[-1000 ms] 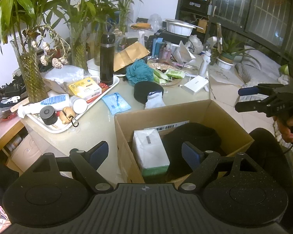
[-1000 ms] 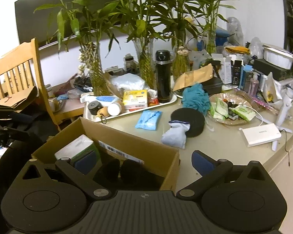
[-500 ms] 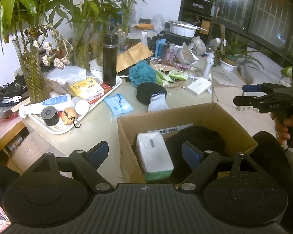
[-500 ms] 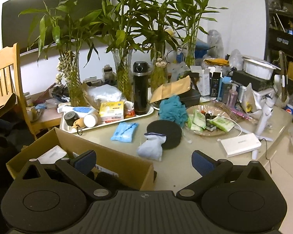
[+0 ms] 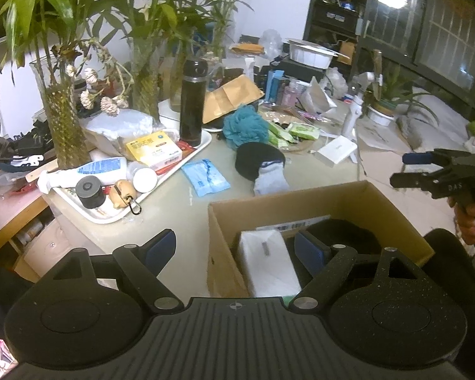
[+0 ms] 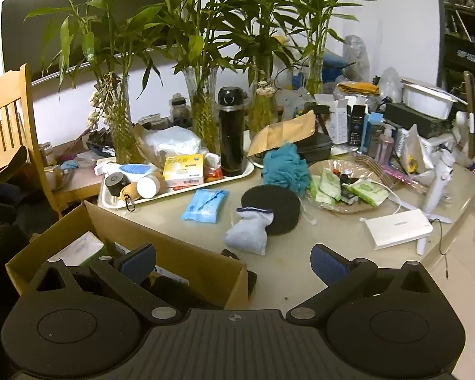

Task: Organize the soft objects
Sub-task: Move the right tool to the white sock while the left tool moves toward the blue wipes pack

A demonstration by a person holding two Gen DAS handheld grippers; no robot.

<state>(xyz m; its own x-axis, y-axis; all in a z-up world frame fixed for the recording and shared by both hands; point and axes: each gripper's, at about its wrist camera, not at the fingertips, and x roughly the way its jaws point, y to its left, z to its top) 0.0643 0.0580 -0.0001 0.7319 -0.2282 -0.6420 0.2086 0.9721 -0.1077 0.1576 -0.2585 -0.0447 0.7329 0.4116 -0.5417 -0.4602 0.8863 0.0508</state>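
Since one second ago the right gripper (image 6: 232,258) has swung to the right, so the cardboard box (image 6: 186,264) now sits lower left in its view and the grey sock (image 6: 248,231) lies nearly ahead. Both grippers are spread wide and hold nothing; the left gripper (image 5: 236,248) hovers over the box edge. Only the left view looks into the box, showing a white tissue pack (image 5: 267,261) beside a black soft thing (image 5: 348,232). The right view shows more clearly the sock leaning on a black round sponge (image 6: 274,204), with the teal bath pouf (image 6: 285,164) behind and a blue packet (image 6: 205,204) to the left, all on the table (image 6: 288,262).
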